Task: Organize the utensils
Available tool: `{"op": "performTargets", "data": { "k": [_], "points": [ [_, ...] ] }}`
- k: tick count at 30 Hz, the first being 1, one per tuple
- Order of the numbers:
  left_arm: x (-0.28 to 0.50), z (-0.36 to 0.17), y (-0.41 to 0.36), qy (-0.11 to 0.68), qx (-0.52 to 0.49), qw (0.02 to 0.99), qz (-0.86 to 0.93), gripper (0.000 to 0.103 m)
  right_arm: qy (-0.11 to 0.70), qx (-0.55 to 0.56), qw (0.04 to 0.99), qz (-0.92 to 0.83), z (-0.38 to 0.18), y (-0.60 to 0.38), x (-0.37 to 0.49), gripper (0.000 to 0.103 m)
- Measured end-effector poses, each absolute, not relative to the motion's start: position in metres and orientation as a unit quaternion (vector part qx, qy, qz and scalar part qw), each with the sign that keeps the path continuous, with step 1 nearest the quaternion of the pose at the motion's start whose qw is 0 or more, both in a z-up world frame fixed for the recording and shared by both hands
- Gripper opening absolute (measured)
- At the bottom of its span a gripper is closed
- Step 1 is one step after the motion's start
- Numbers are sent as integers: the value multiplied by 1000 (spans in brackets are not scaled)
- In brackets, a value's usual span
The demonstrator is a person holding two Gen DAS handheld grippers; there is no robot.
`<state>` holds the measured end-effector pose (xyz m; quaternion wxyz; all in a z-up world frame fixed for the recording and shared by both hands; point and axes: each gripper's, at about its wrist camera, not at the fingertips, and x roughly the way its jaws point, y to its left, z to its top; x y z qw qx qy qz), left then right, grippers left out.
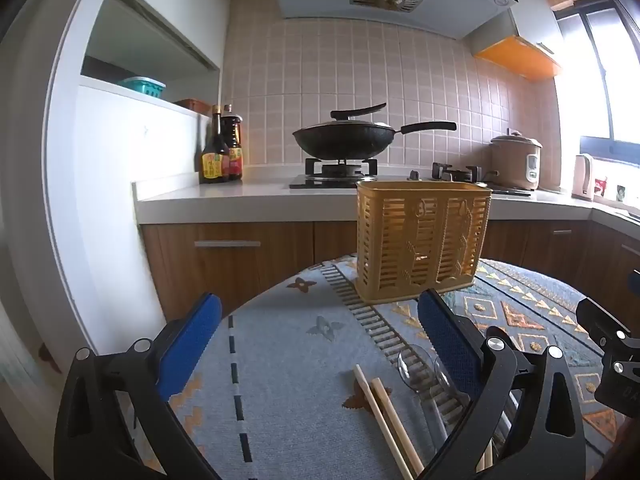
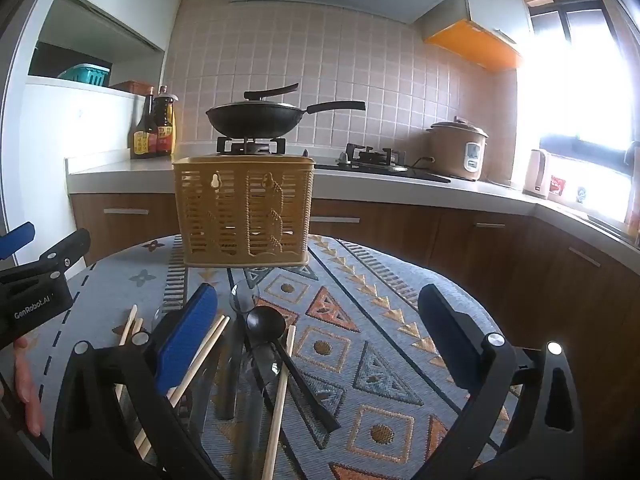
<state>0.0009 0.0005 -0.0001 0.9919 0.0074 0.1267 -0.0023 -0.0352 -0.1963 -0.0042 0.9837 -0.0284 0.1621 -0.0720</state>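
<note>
A yellow slotted utensil basket (image 1: pixel 422 240) (image 2: pixel 244 212) stands upright at the far side of a patterned tablecloth (image 1: pixel 288 344) (image 2: pixel 360 320). Loose utensils lie near me: wooden chopsticks (image 1: pixel 384 420) (image 2: pixel 280 404), a black spoon (image 2: pixel 266 320) and clear plastic spoons (image 1: pixel 416 364) (image 2: pixel 244 294). My left gripper (image 1: pixel 320 320) hovers open above the cloth, the chopsticks between and below its fingers. My right gripper (image 2: pixel 318 312) is open too, over the pile, its left blue finger (image 2: pixel 188 336) above some chopsticks. Neither holds anything.
Behind the table runs a kitchen counter (image 1: pixel 240 196) with sauce bottles (image 1: pixel 220 148), a black wok (image 1: pixel 344 136) on a gas stove, a rice cooker (image 2: pixel 460 148) and a kettle (image 2: pixel 538 174). A hand (image 2: pixel 28 384) shows at the right wrist view's left edge.
</note>
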Motion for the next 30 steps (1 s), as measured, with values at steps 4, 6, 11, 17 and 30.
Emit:
{"op": "performTargets", "data": {
  "k": [4, 6, 11, 17, 30],
  "points": [
    [1, 0, 1, 127, 6, 992, -3, 96, 167, -26, 984, -63, -5, -197, -34, 96],
    [2, 0, 1, 129, 6, 992, -3, 96, 170, -26, 983, -60, -5, -196, -33, 96],
    [0, 0, 1, 127, 6, 992, -1, 96, 170, -26, 983, -57, -5, -196, -33, 96],
    [-2, -1, 2, 127, 5, 992, -2, 96, 172, -24, 983, -55, -5, -196, -33, 96],
    [-4, 1, 4, 125, 5, 992, -1, 96, 163, -11, 984, -67, -3, -203, -36, 96]
  ]
}}
